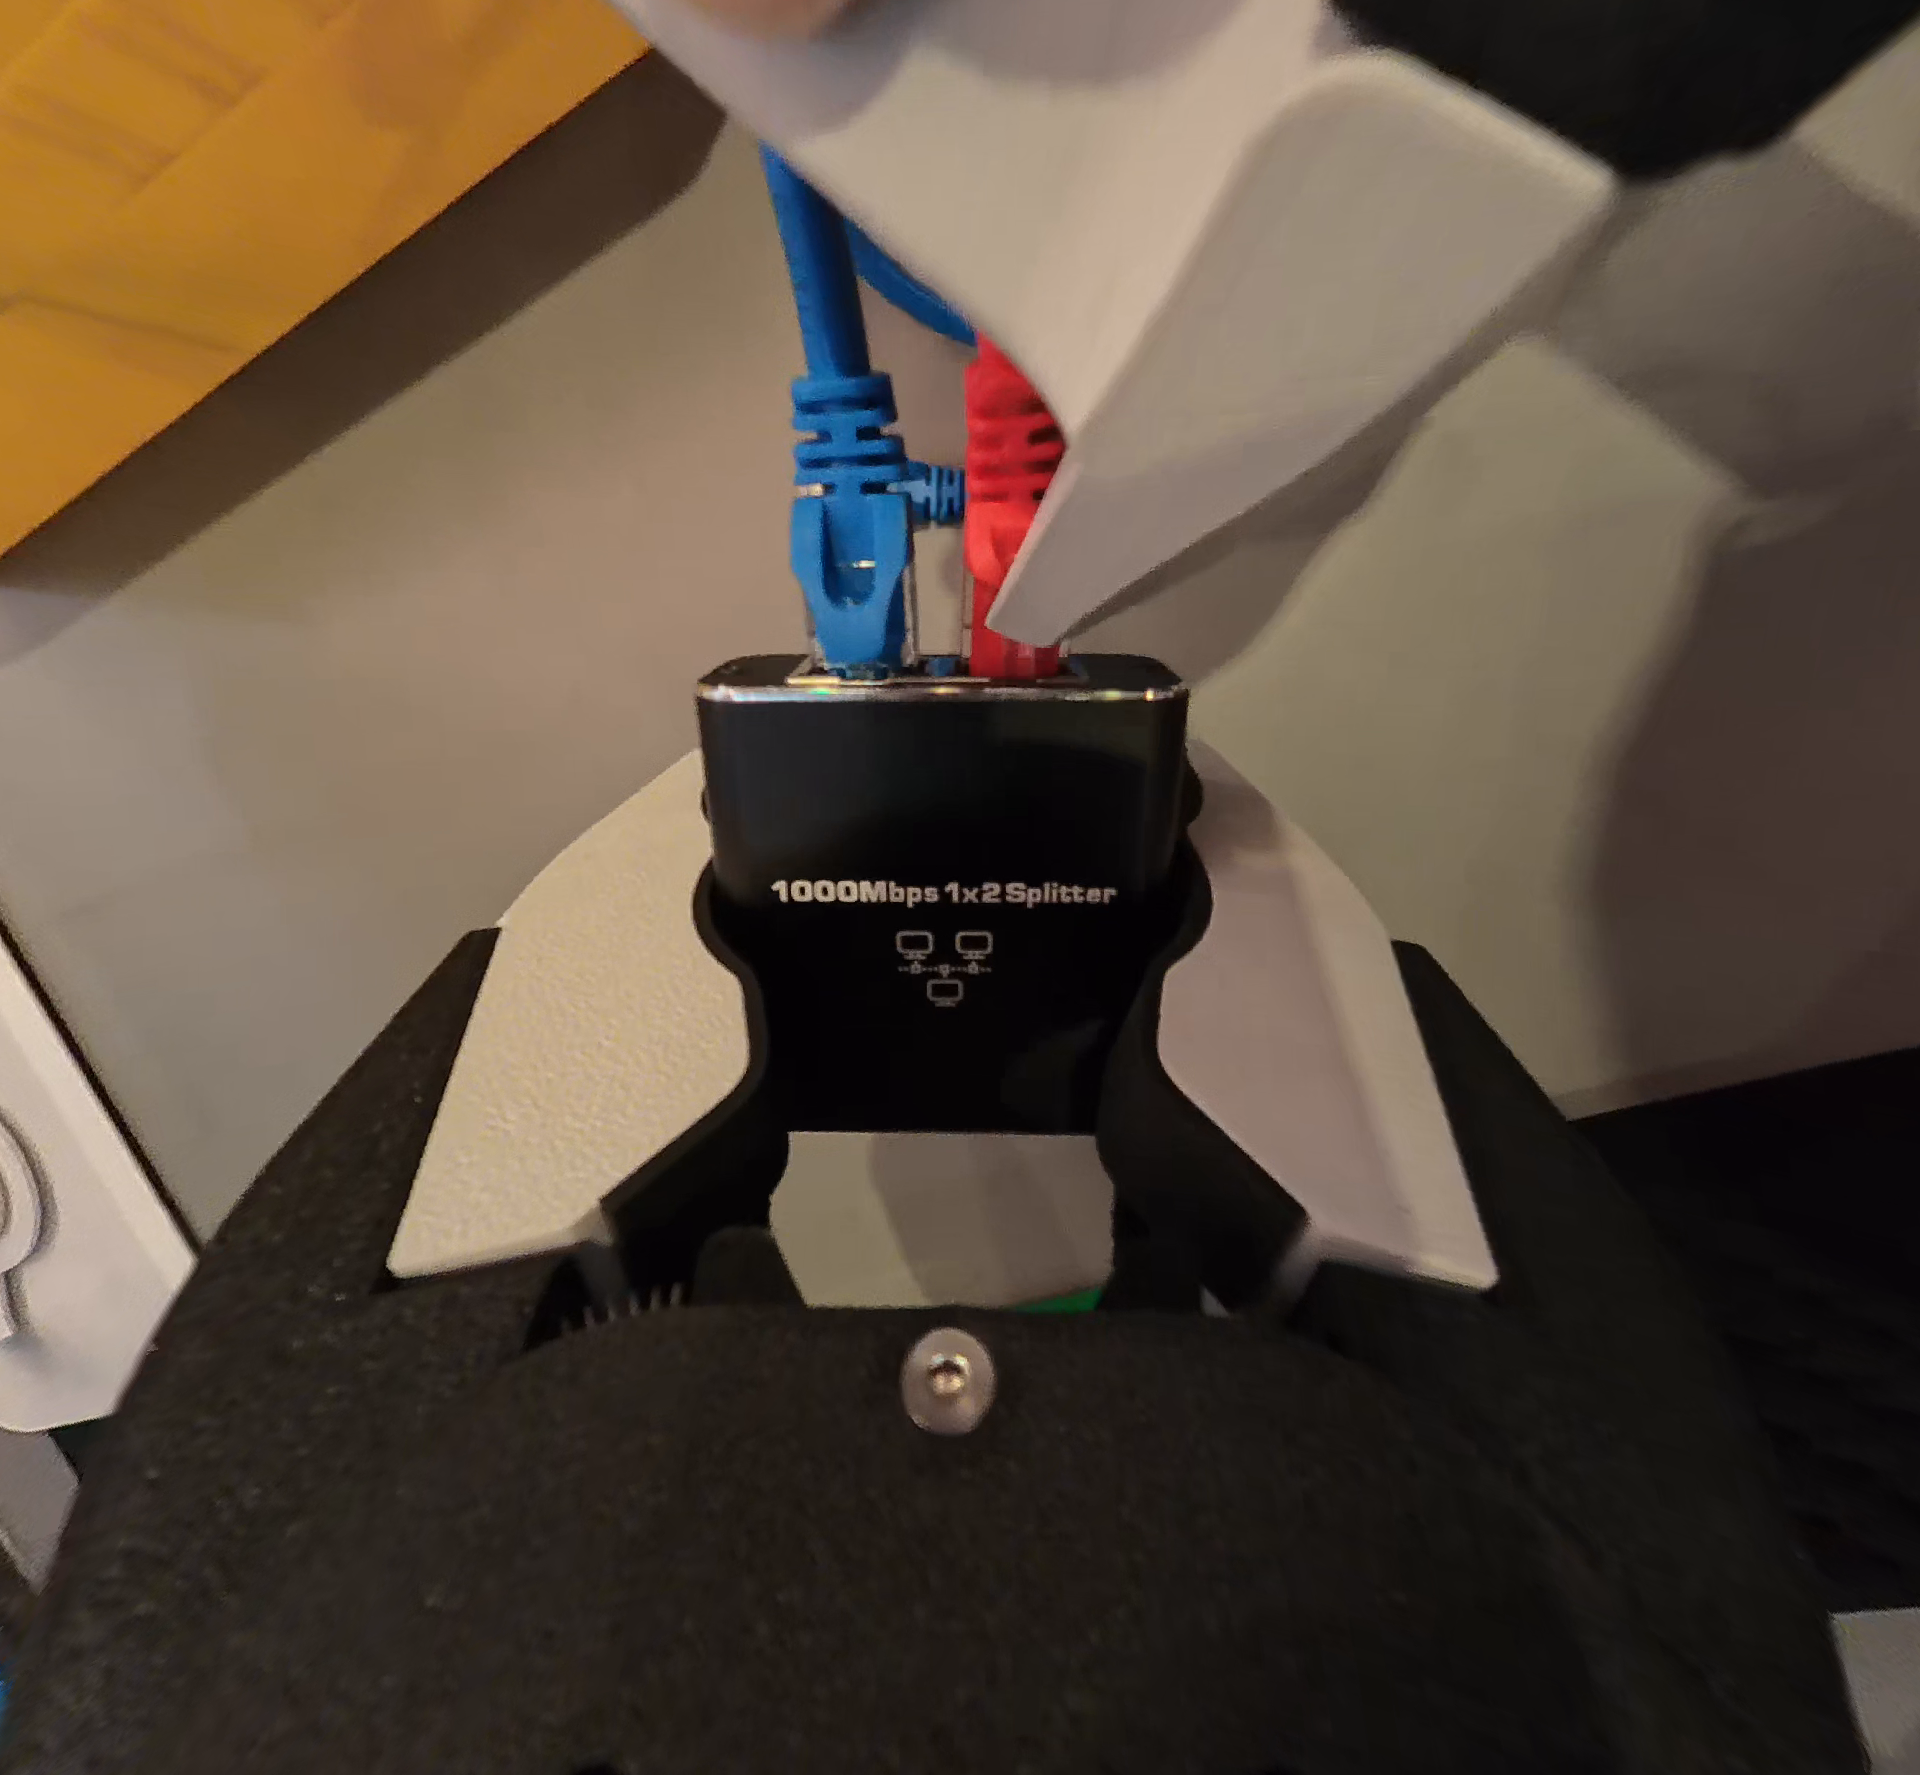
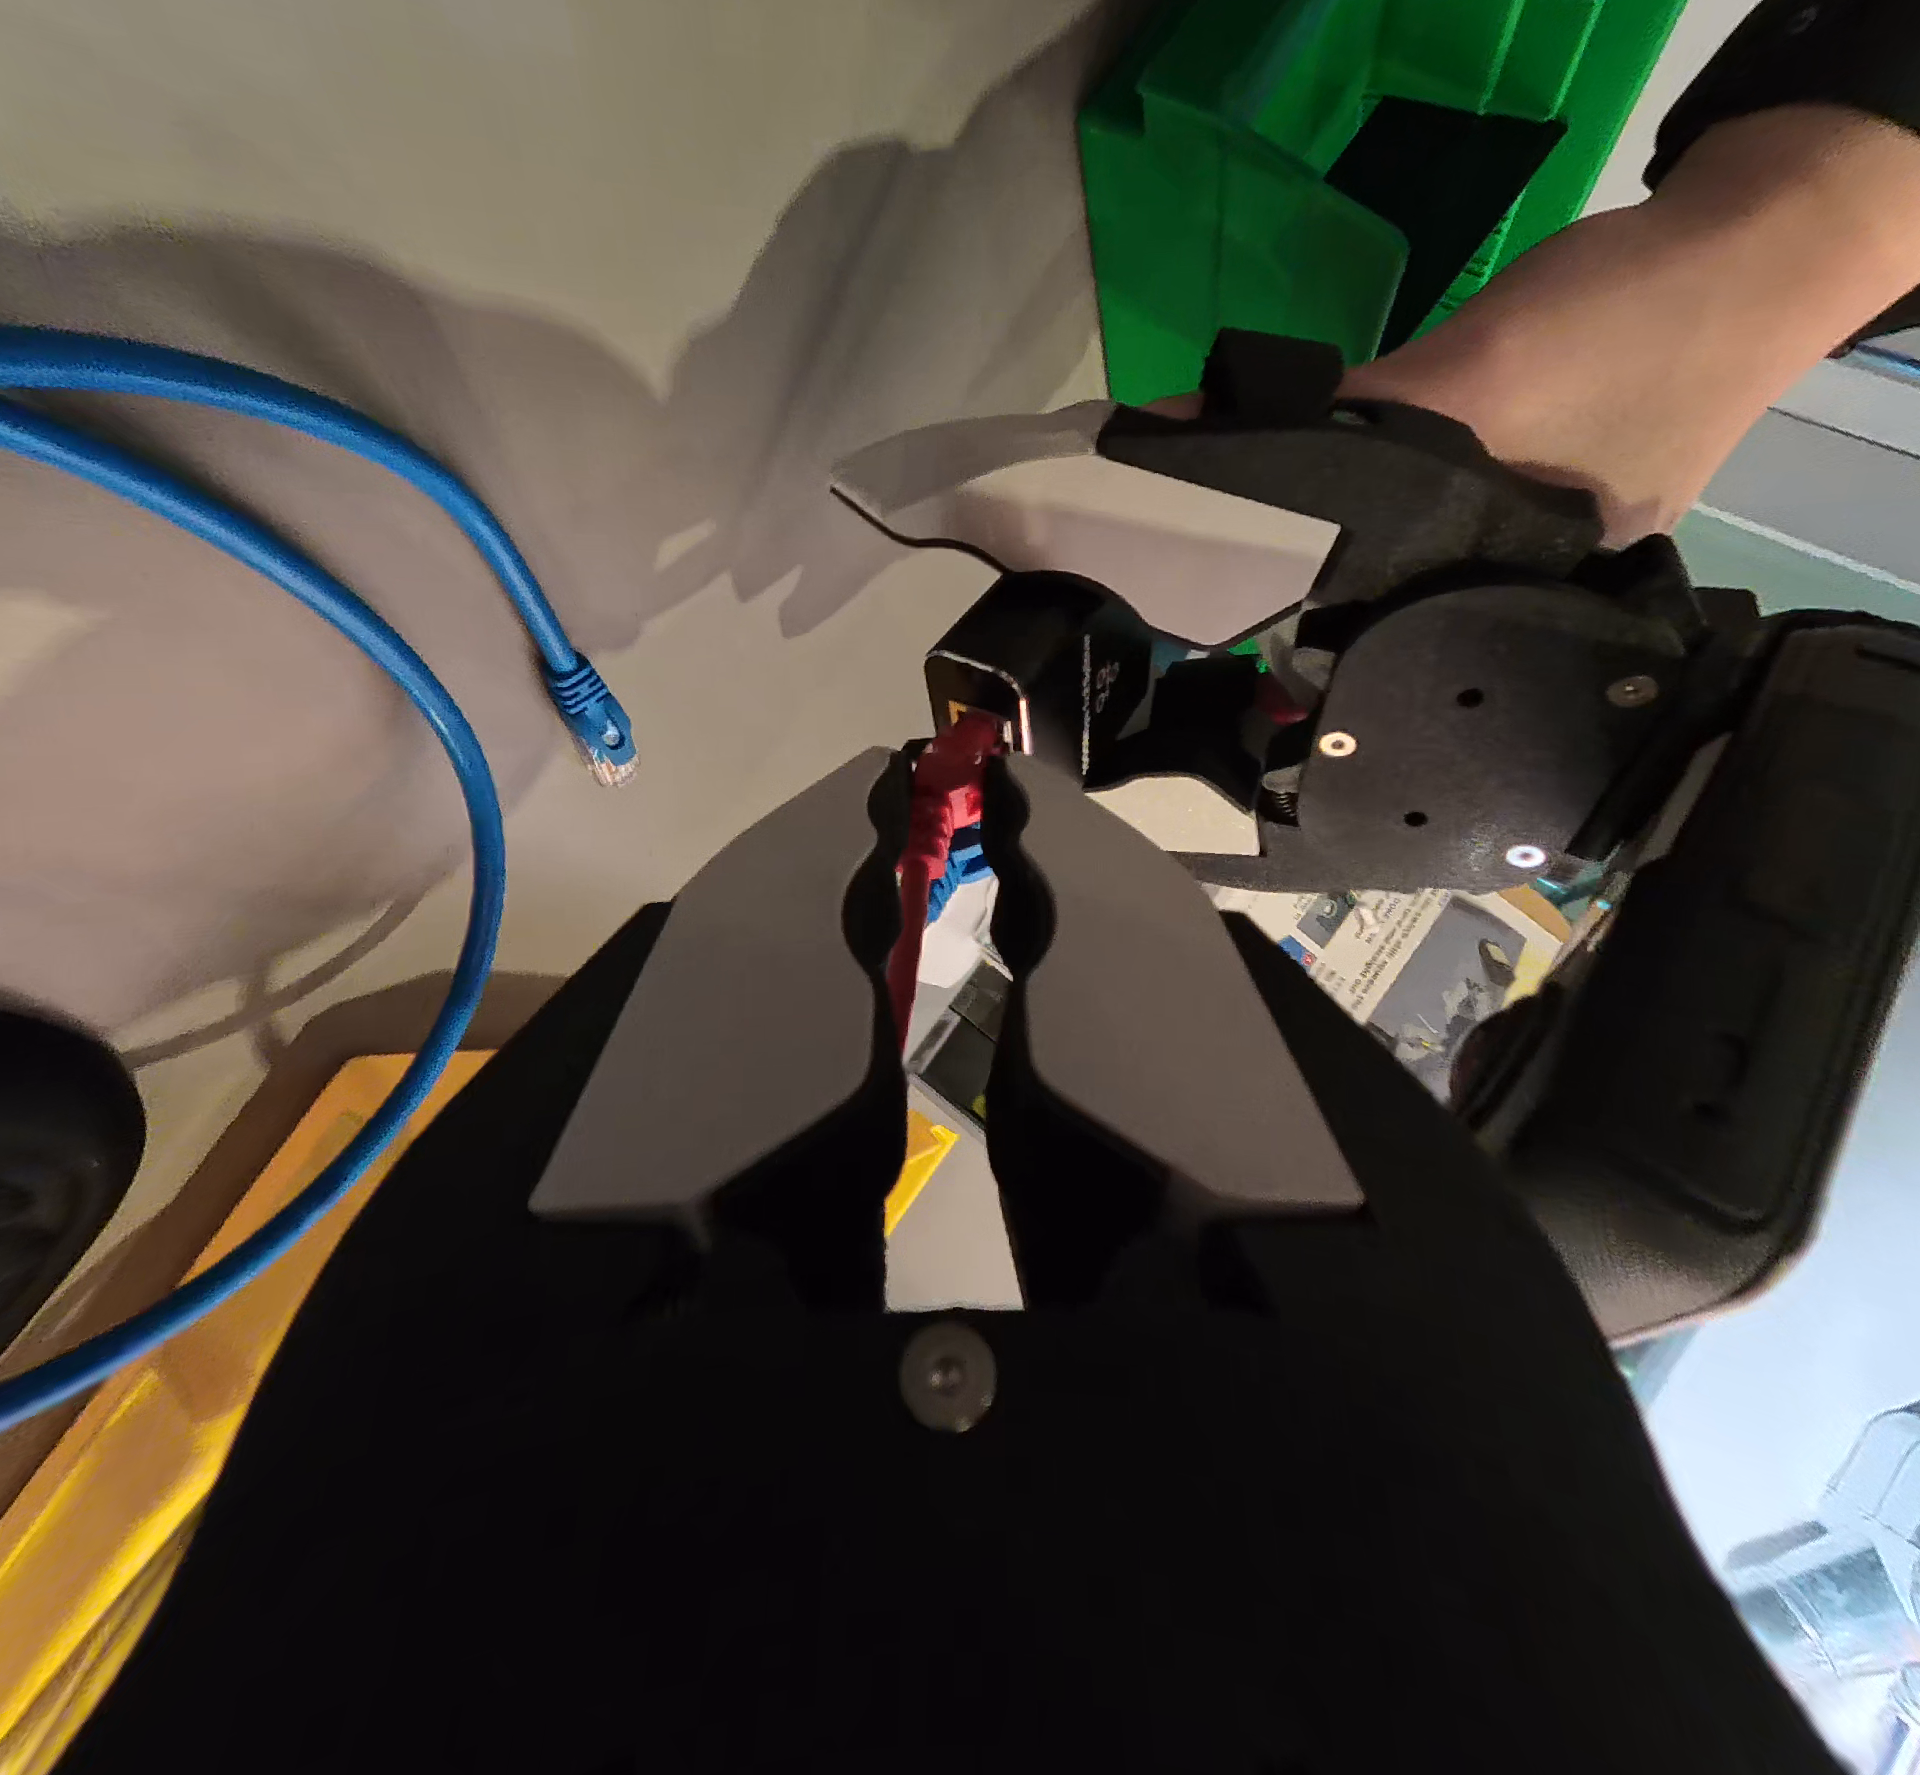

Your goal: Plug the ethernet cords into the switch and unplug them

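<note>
Black switch [image 1: 940, 894], top face: one line of white lettering above a white diagram of three linked monitor icons | same switch in the right wrist view: lettering edge-on, too small to read | printed sheet [image 2: 1392, 956] beneath the far gripper: small text and pictures, illegible

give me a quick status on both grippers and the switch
Left hand-held gripper shut on switch. Right hand-held gripper shut on red cord at its port. Blue cord plugged in beside it. Nothing blocking.
</note>
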`<state>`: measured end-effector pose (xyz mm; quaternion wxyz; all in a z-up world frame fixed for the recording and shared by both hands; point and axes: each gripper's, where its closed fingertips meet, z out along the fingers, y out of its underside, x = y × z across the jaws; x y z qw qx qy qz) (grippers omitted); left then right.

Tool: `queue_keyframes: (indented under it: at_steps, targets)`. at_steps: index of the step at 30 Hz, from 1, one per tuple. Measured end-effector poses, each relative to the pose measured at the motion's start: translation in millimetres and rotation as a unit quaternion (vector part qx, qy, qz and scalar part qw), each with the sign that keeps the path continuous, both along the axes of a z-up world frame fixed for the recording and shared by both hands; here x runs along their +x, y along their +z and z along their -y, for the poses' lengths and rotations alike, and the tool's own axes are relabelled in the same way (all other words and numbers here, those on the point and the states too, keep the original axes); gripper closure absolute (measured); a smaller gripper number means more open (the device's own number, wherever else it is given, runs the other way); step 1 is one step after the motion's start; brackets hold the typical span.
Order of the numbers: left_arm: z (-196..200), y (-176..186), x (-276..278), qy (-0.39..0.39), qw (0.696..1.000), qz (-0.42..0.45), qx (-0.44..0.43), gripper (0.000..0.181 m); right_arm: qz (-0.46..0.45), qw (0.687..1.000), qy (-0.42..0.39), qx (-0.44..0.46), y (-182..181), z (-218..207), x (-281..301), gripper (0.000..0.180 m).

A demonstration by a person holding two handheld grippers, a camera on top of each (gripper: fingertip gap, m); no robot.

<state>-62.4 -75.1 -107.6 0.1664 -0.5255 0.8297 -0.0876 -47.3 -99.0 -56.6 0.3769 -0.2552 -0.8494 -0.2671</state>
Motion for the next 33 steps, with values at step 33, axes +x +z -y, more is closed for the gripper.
queue_keyframes:
  at_steps: [33]
  targets:
    - [41.1, 32.2, -6.7, 0.058, 0.947, -0.012, -0.315, 0.106, -0.216, 0.970, -0.040, -0.105, 34.3, 2.4, -12.9, 0.166]
